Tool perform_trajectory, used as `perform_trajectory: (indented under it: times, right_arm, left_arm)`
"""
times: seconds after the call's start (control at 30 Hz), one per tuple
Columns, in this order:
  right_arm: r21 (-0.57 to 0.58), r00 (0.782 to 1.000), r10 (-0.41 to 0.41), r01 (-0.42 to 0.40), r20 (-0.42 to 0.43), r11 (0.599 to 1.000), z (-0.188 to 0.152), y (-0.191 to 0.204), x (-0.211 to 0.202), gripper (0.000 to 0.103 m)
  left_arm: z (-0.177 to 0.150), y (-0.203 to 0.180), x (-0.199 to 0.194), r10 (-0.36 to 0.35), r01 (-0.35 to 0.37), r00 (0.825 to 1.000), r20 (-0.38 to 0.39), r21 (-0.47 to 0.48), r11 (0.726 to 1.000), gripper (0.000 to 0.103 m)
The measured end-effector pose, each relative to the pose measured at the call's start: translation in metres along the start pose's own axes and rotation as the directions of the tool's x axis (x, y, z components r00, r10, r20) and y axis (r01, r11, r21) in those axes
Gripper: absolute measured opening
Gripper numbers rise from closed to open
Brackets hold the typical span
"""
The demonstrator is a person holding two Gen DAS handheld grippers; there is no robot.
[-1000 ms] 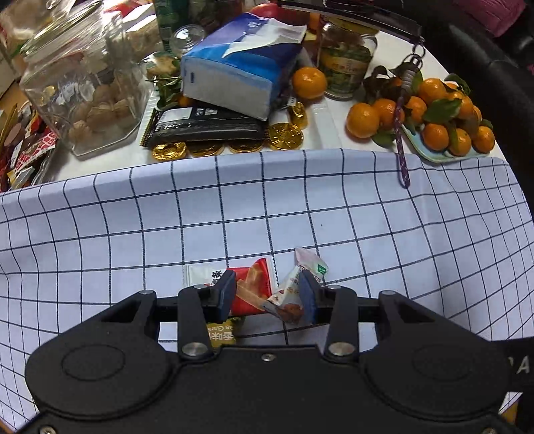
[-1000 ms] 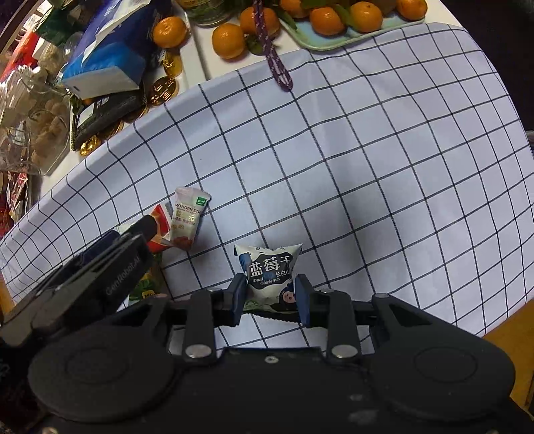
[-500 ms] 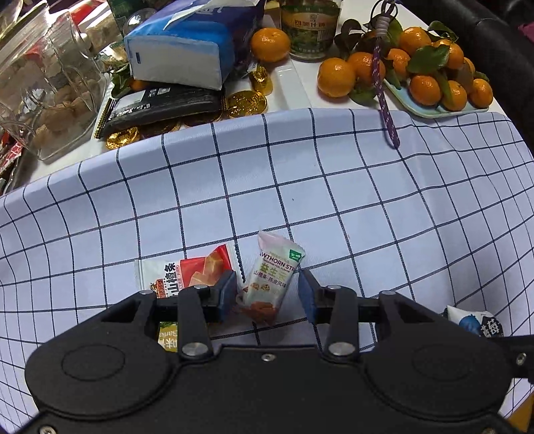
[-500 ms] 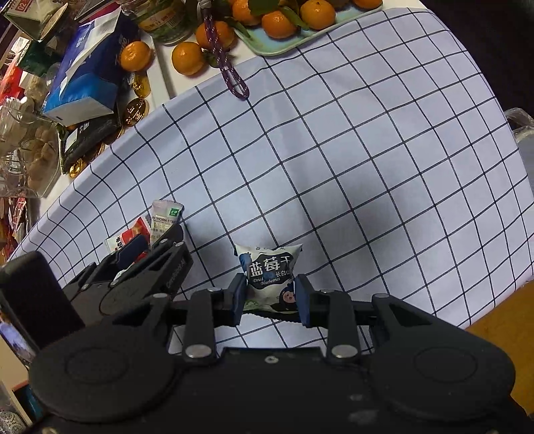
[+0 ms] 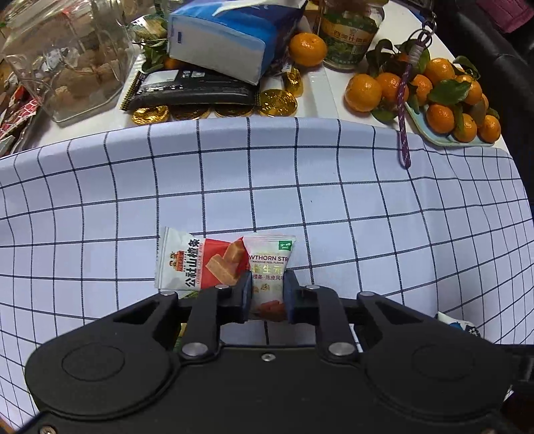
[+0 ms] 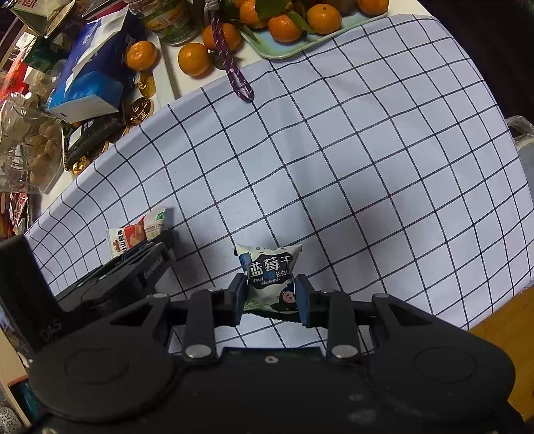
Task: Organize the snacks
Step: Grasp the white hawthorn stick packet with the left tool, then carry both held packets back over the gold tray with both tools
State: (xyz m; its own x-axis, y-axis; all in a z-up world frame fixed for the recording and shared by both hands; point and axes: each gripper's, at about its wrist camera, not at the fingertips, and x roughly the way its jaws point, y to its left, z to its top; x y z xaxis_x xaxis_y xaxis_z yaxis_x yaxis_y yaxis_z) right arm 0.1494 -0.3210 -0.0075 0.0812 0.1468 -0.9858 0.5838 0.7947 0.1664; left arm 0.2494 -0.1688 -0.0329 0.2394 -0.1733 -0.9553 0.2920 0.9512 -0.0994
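A white hawthorn strip packet (image 5: 271,263) lies on the checked cloth (image 5: 367,187), partly over a red and white hawthorn packet (image 5: 197,263). My left gripper (image 5: 267,295) is closing, and its pads press on the white packet's lower half. In the right wrist view the left gripper (image 6: 147,250) sits at the left over both packets (image 6: 140,232). A dried blueberry packet (image 6: 269,273) is clamped upright between the pads of my right gripper (image 6: 269,297), above the cloth (image 6: 367,167). A corner of that blue packet (image 5: 462,325) shows at the right in the left wrist view.
Behind the cloth stand a glass jar of sweets (image 5: 63,56), a blue tissue pack (image 5: 233,36), a black packet (image 5: 190,90), gold coins (image 5: 277,102), a green jar (image 5: 350,30) and a tray of tangerines (image 5: 447,110). A purple cord (image 6: 233,71) hangs over the cloth's far edge.
The left gripper's jaws have closed from wide apart onto the white hawthorn packet, which now stands straighter between them. The right gripper keeps its hold on the blueberry packet.
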Motion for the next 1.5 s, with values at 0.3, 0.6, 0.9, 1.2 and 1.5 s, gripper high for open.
perform_trajectory:
  times: [0.3,0.6,0.9,1.2,1.5]
  right_arm:
    - [-0.059,0.999,-0.019,0.021,0.04,0.998,-0.008,0.012,-0.002,0.032]
    - [-0.153,0.99,0.034,-0.012,0.139,0.988,-0.035,0.023,-0.024,0.032]
    - [-0.202,0.982,0.088,-0.053,0.167,0.978,-0.076,0.022,-0.042,0.032]
    - [-0.211,0.97,0.076,-0.027,0.23,0.977,-0.129,-0.002,-0.046,0.032]
    - [-0.15,0.968,0.147,-0.117,0.202,0.982,-0.187,-0.036,-0.036,0.032]
  left_arm:
    - [-0.022,0.026,-0.06,-0.066,0.068,0.997,0.037,-0.05,0.996,0.026]
    - [-0.073,0.041,-0.105,-0.099,0.101,0.994,0.036,-0.06,0.993,0.026]
    - [-0.144,0.062,-0.118,-0.106,0.106,0.994,0.013,-0.108,0.988,0.026]
    - [-0.192,0.077,-0.118,-0.061,0.062,0.998,0.016,-0.111,0.992,0.026]
    - [-0.214,0.067,-0.117,-0.055,0.056,0.998,0.03,-0.062,0.997,0.026]
